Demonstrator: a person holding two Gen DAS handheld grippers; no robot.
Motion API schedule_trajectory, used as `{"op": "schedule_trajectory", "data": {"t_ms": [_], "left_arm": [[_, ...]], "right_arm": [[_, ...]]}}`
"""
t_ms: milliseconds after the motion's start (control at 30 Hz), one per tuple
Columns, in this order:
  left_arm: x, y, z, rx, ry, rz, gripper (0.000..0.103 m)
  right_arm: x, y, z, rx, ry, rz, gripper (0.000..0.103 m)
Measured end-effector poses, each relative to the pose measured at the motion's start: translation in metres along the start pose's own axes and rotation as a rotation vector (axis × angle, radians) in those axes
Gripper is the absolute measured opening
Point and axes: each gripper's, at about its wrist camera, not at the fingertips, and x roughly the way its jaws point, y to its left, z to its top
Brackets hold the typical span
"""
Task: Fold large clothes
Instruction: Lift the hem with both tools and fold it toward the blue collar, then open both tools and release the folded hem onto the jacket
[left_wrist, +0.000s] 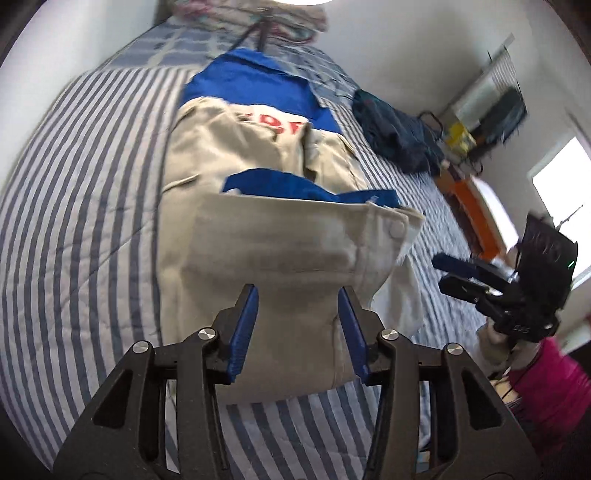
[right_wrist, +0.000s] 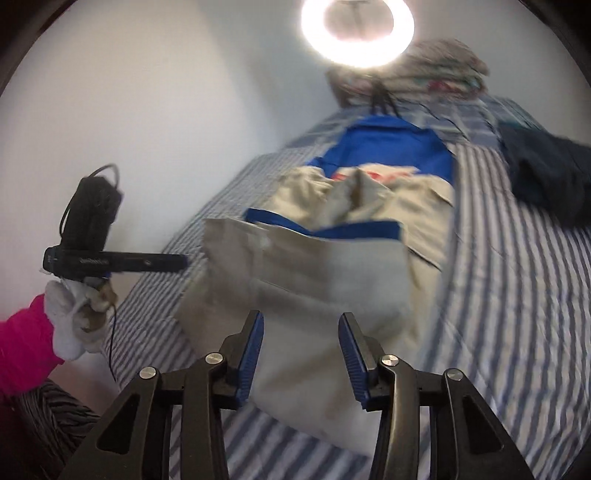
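1. Blue-padded jaws on the left gripper (left_wrist: 297, 332) stand apart with nothing between them. They hang above the near end of the big beige and blue cloth garment (left_wrist: 266, 229), and the pads do not touch it.
2. The right gripper (right_wrist: 301, 350) looks the same: its blue pads are spread, nothing is pinched, and the beige cloth lies under them.
3. The garment lies along the middle of the bed with the blue and white striped cover (left_wrist: 81, 206). Its near end is turned over onto itself, so a beige flap with a round snap sits on top and a blue strip peeks out behind it.
4. I think one fold is made and both grippers have let go. The far part, blue with red letters, lies long and flat, so more folding seems left.
5. The cloth near the middle looks bumpy and may need smoothing.
6. A dark navy heap of cloth (left_wrist: 395, 136) waits on the bed to the right, well apart, not folded.
7. No box, basket or bag for the clothes shows in either view.
8. A bright round ring lamp (right_wrist: 356, 33) shines at the far end of the bed.
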Motion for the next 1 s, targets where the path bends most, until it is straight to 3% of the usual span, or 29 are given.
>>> {"op": "schedule_trajectory", "data": {"t_ms": [67,167,267,333,467,567,700,833,900,1000], "left_arm": [[0.014,-0.013,0.004,0.055,-0.006,0.054,0.046],[0.037,-0.015,0.015,0.051,-0.013,0.119,0.046],[0.067,-0.004,0.021,0.032,0.022,0.194,0.045],[0.089,0.008,0.018,0.000,0.049,0.182,0.045],[0.078,0.004,0.016,0.065,0.030,0.167,0.045],[0.050,0.023,0.013,-0.003,-0.021,0.106,0.045],[0.027,0.065,0.008,-0.119,-0.056,0.084,0.045],[0.033,0.093,0.004,-0.203,-0.024,0.059,0.045],[0.037,0.101,0.002,-0.228,-0.010,0.033,0.045],[0.038,0.104,0.000,-0.241,-0.014,0.019,0.045]], "right_arm": [[0.013,0.014,0.007,-0.058,0.008,0.003,0.043],[0.035,0.017,0.012,-0.079,0.034,-0.037,0.043],[0.063,0.001,0.016,-0.070,0.079,-0.152,0.039],[0.083,-0.019,0.012,-0.021,0.147,-0.198,0.039],[0.083,-0.034,0.010,0.043,0.164,-0.139,0.039],[0.048,-0.050,0.010,0.083,0.081,-0.029,0.043],[0.012,-0.093,-0.003,0.202,0.015,-0.008,0.050],[0.003,-0.127,-0.018,0.342,-0.006,0.050,0.048],[0.007,-0.130,-0.020,0.353,0.007,0.079,0.042],[0.018,-0.126,-0.022,0.326,0.046,0.083,0.040]]}}
